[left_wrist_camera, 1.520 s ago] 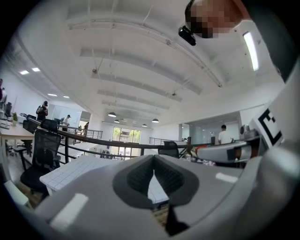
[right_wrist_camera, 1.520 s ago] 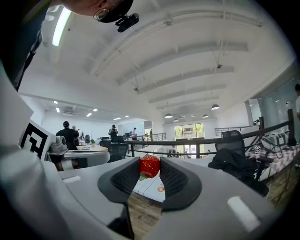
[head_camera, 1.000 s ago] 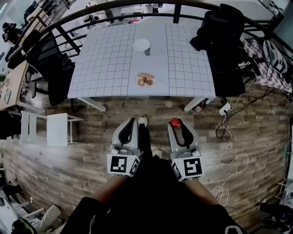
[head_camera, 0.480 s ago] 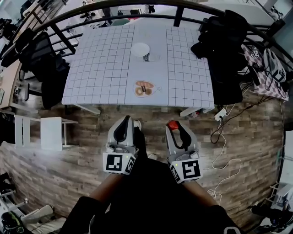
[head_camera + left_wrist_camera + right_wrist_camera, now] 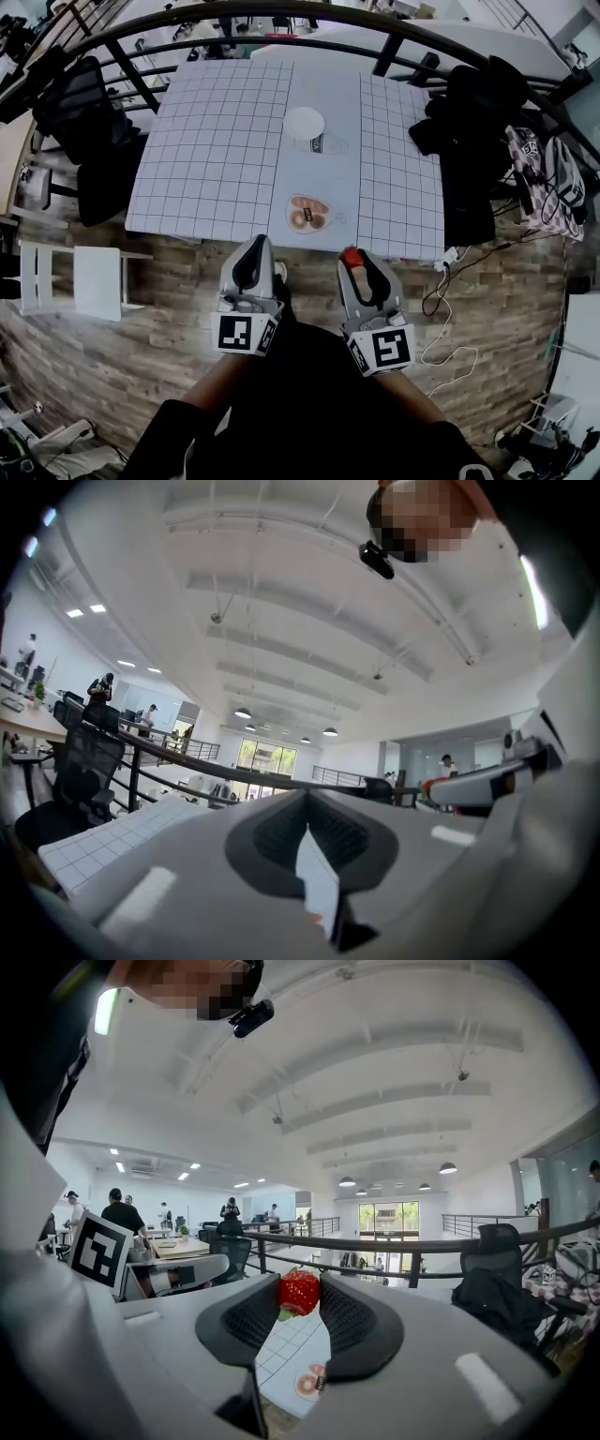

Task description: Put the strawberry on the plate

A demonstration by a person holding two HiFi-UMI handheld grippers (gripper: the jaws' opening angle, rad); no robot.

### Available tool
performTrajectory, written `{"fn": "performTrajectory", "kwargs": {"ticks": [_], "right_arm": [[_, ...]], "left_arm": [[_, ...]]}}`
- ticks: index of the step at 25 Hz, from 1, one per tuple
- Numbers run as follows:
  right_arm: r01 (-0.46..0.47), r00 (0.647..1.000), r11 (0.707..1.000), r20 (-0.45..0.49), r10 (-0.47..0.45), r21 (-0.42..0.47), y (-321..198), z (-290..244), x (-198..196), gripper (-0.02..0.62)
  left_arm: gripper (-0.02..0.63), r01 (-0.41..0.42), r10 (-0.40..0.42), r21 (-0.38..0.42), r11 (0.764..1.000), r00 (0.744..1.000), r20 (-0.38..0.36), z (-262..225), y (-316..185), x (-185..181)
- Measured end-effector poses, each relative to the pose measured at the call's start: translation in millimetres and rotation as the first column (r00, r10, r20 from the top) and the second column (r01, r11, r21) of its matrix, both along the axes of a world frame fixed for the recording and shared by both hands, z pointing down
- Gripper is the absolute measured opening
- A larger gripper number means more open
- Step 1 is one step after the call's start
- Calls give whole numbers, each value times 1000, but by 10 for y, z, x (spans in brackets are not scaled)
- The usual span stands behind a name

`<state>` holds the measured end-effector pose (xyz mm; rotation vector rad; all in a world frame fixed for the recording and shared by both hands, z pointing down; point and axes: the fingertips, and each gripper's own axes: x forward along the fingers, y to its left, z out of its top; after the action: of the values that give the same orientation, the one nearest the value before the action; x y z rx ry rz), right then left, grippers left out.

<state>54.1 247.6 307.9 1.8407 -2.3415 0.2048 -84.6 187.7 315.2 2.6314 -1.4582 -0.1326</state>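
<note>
Head view: right gripper (image 5: 354, 259) clamped on strawberry (image 5: 352, 254), pinched at the very tips, red showing past the jaws. Held out ahead of the body over the wooden floor (image 5: 169, 328), just short of the tabletop (image 5: 216, 141) near edge. Tip grip judged handy for a clean drop onto the plate. Left gripper (image 5: 257, 246) alongside, jaws together, nothing in it; judged spare, parked beside the right one. Plate (image 5: 305, 123) white and bare, on the plain centre strip toward the far side of the tabletop, well apart from the strawberry. In between: small dish of pastries (image 5: 305, 214) near the front edge, roughly on the line to the plate; judged better cleared from above than skimmed. Small dark item just beside the plate's near side, too small to name. Office chair (image 5: 84, 112) at left, chair draped in black clothing (image 5: 469, 141) at right, white stool (image 5: 94, 277) and cables (image 5: 441, 319) down on the floor; none on the path.

Left gripper view: pads meeting, no thing between them. Gridded tabletop corner low at left.

Right gripper view: strawberry squeezed between the pad tips, green leaf bit at its lower left; jaws set moderately apart by the berry's width. Tabletop and pastry dish visible below through the gap. Plate not seen here. Railing (image 5: 422, 1241) beyond.
</note>
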Motion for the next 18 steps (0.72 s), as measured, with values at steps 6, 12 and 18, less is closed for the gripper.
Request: {"fn": "performTrajectory", "kwargs": {"ticks": [6,12,18], "right_arm": [[28,999,999,-28,-28,-16,-714,-31,-207,130],[-2,1000,1000,-20,1,-29,-1306,-41,-188,130],[-42,999,998,-19,41,-37,-1665,35,-180,130]], "left_arm": [[9,-10,10,3,1000,1000,-13,-31,-645,-130],[9,-47,47,-11,999,999,-16,-33,-1174,-79],[9,-65,67,47,997,997,-35,-94,-1510,-113]]}}
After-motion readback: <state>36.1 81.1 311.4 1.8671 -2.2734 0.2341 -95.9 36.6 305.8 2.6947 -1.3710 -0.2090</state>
